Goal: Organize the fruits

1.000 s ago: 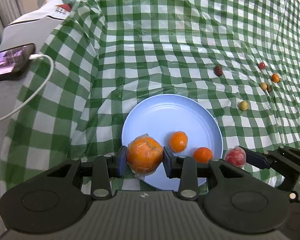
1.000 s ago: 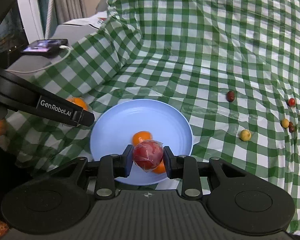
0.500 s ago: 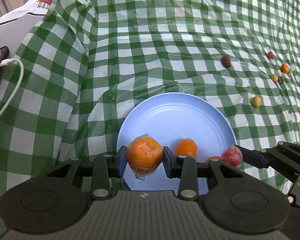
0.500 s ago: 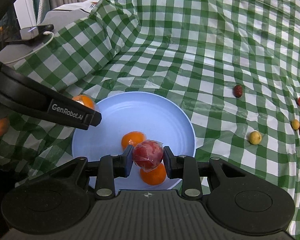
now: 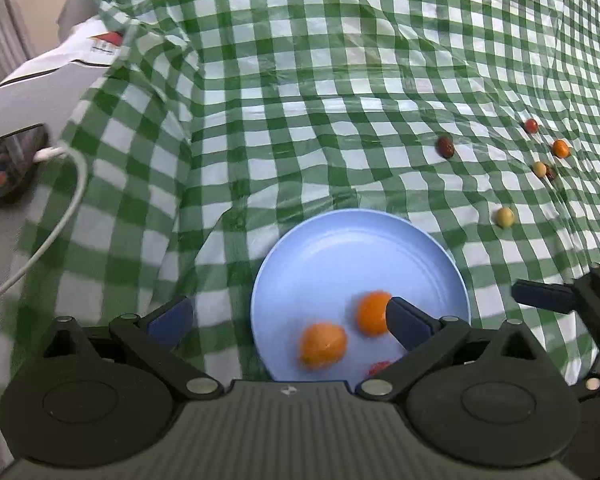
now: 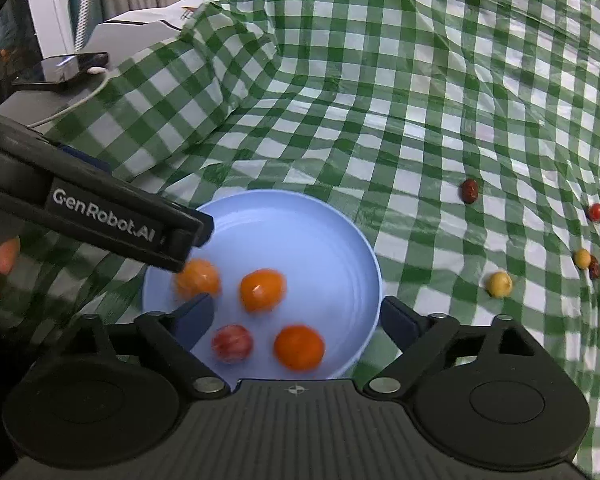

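A blue plate (image 5: 352,240) (image 6: 300,216) lies on the green checked cloth. In the right wrist view it holds a wrapped orange (image 6: 198,279), two more oranges (image 6: 262,290) (image 6: 299,347) and a wrapped red fruit (image 6: 233,343). The left wrist view shows the wrapped orange (image 5: 323,345), one orange (image 5: 373,314) and a sliver of the red fruit (image 5: 378,368). My left gripper (image 5: 288,322) is open and empty over the plate's near left rim. My right gripper (image 6: 296,318) is open and empty over the plate's near edge.
Several small fruits lie on the cloth to the right: a yellow one (image 5: 504,217) (image 6: 499,284), a dark red date (image 5: 445,147) (image 6: 469,191), a red one (image 5: 531,125), an orange one (image 5: 560,148). A phone (image 5: 4,168) with a white cable (image 5: 66,204) lies at the left.
Both grippers have opened. The wrapped orange dropped from the left gripper onto the plate, and the wrapped red fruit dropped from the right gripper onto the plate. Both grippers lifted slightly.
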